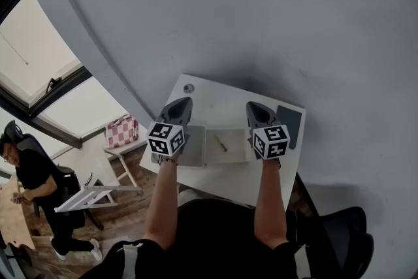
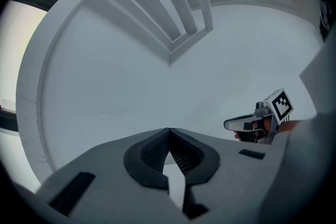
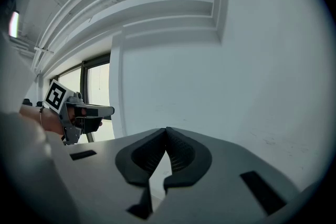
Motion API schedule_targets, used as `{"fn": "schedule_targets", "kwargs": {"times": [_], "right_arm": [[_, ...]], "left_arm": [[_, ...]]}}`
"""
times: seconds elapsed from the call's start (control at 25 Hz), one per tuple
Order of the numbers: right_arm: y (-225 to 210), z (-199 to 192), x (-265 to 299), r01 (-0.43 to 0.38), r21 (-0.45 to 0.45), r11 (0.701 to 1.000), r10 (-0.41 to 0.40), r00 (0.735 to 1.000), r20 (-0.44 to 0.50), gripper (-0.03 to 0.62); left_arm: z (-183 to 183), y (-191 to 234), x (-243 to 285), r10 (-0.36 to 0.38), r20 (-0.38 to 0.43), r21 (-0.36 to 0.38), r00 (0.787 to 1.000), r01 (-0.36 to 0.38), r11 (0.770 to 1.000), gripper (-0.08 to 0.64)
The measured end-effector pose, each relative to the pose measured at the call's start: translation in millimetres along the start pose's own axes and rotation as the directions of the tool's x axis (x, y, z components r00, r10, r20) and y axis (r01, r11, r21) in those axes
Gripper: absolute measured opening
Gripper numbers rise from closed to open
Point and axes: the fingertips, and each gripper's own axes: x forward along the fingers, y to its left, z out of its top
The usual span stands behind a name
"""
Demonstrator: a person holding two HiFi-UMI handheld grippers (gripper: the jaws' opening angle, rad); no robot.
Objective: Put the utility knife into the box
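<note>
While both grippers hover above the white worktop (image 1: pixel 225 96), the knife (image 1: pixel 220 142) lies flat on it, a thin yellowish sliver too small for us to tell blade from handle. Left of the knife we see the left gripper (image 1: pixel 184 101), its jaws pressed together with nothing between them. Right of the knife is the right gripper (image 1: pixel 255 105), its jaws likewise together and empty.

Just left of the knife, a grey panel (image 1: pixel 196 147) is partly covered by the left gripper. The knife seems to rest on a paler rectangle joined to that panel, and we cannot tell whether this is the box lying open or bare worktop. Further right of the knife, a darker slab (image 1: pixel 292 124) is half hidden behind the right gripper. Beyond the knife, near the far left corner, sits a small round thing (image 1: pixel 189 88) that we cannot identify.

Neither gripper view shows the knife. Each looks past its own jaws at the grey wall (image 2: pixel 131 86) and catches only the other gripper. Well left of the knife, off the worktop, a person (image 1: pixel 29 183) is cut off by the frame edge.
</note>
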Motion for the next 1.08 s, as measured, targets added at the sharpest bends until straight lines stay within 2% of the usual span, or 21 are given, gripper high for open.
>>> {"fn": "schedule_targets", "kwargs": {"times": [1.08], "right_arm": [[0,-18,23,-0.026,0.003,1.0,0.026,0.998,-0.062,0.014]], "left_arm": [[-14,16,10,0.013,-0.025,-0.016,1.0,-0.014,1.0,0.026]]}}
